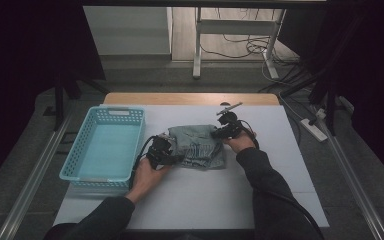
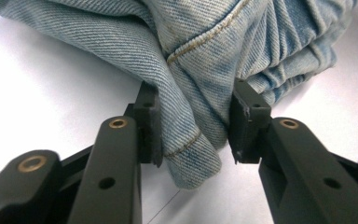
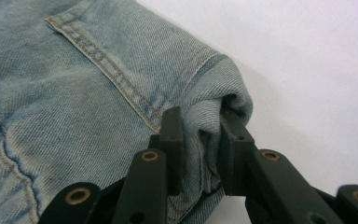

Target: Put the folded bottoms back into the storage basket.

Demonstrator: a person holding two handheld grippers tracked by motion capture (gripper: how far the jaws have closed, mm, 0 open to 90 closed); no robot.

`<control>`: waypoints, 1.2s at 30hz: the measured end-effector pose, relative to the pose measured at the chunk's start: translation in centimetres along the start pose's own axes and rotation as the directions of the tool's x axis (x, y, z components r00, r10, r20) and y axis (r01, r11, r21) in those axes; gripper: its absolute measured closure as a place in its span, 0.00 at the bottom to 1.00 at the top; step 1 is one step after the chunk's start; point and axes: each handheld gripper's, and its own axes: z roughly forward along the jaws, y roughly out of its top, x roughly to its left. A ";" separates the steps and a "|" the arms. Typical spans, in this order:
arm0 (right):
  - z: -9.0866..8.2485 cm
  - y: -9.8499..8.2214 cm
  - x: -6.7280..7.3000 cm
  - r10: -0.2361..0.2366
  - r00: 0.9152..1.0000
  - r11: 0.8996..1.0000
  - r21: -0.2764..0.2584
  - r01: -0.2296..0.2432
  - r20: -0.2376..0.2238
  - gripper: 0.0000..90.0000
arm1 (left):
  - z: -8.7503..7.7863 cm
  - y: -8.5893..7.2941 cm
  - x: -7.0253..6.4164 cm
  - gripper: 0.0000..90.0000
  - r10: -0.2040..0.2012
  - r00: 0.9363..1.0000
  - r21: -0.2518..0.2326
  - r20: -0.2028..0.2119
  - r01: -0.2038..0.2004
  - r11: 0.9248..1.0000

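I see a blue basket (image 1: 105,145) near the left edge of the white surface (image 1: 260,190). It has holes in its walls and nothing lies inside it. Just beside the basket, in the middle of the surface, lie the folded jeans (image 1: 197,146). They are light blue and a bit bunched up. They are on the surface, not in the basket. My left claw (image 1: 176,159) is at the jeans' near left corner, the side by the basket. In the left gripper view its two black jaws pinch a thick fold of the cloth with a stitched hem. My right claw (image 1: 219,133) is at the jeans' far right corner. In the right gripper view its jaws squeeze a rolled edge of the jeans near a yellow seam. Both claws hold the jeans tight.
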 end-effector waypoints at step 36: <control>-5.5 2.1 1.5 -0.011 0.996 0.989 -0.145 -0.002 -0.084 0.83 | -6.5 2.1 -0.3 0.71 0.005 0.999 -0.060 0.037 -0.002 0.998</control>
